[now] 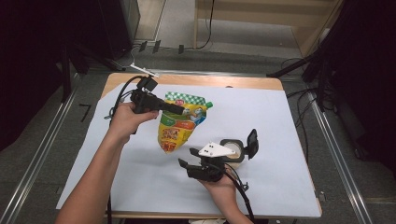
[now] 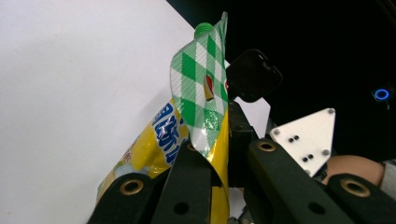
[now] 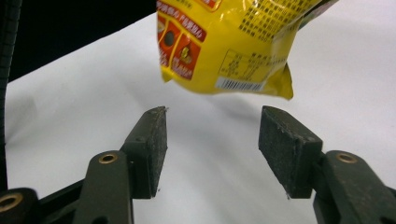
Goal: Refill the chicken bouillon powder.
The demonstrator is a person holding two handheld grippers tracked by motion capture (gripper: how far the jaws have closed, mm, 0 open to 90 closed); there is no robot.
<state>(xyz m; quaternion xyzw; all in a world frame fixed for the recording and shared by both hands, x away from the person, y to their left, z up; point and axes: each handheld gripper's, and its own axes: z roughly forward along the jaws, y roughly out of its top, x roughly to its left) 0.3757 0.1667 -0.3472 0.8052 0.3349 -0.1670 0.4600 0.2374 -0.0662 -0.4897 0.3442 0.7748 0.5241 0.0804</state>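
A yellow refill pouch [image 1: 180, 123] with a green-checked top and a green cap [image 2: 203, 29] hangs tilted above the white sheet. My left gripper [image 1: 180, 110] is shut on the pouch [image 2: 201, 93] at its checked upper part, with the jaws [image 2: 212, 154] pinching the foil. My right gripper [image 1: 187, 157] stands open near the front of the table, just below and right of the pouch's lower end. In the right gripper view its jaws [image 3: 212, 140] are apart with nothing between them, and the pouch's bottom [image 3: 224, 42] hangs just beyond them.
A round container [image 1: 232, 150] with its black flip lid [image 1: 252, 143] standing open sits just right of the right gripper. The white sheet [image 1: 280, 121] covers the wooden table [image 1: 187, 80]. Cables trail from both grippers. Dark stands flank the table.
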